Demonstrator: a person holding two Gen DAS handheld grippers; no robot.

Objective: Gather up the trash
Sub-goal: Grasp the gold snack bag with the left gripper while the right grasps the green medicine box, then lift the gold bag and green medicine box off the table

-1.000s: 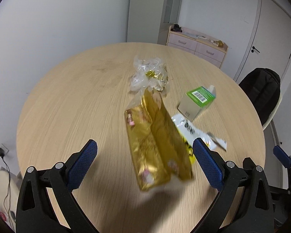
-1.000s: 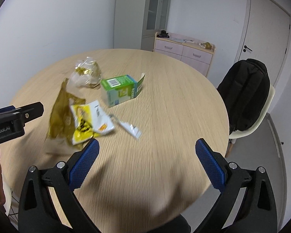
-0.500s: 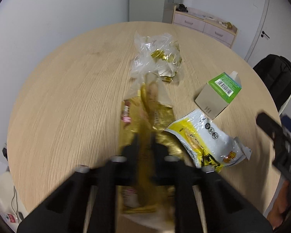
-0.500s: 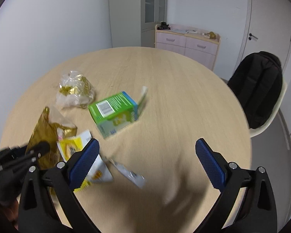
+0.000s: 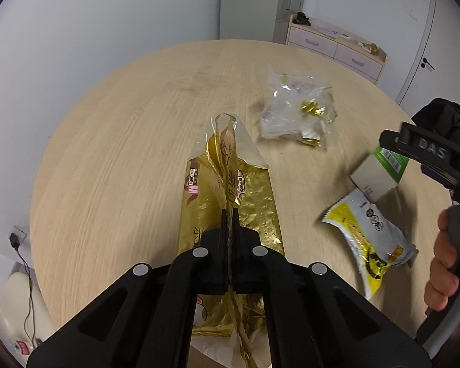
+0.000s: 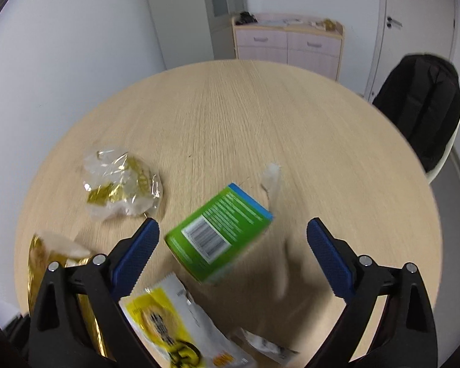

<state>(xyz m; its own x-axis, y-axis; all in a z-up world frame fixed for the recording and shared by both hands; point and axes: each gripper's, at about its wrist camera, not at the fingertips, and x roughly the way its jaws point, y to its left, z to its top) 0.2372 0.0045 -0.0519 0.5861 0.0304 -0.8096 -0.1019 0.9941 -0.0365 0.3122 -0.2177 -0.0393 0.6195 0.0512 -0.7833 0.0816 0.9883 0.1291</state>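
Left wrist view: my left gripper [image 5: 229, 214] is clamped on the gold wrapper [image 5: 230, 190], which lies on the desk [image 5: 122, 153]; the clear bag [image 5: 297, 116] sits beyond it.

Right wrist view: my right gripper [image 6: 232, 242] is spread wide around the green carton [image 6: 217, 236], with the yellow packet [image 6: 168, 322] just beside it.

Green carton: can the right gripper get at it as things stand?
Probably yes. The right gripper is open, and the green carton lies between its fingers with nothing over it. The yellow snack packet sits just beside and nearer, so it might get nudged.
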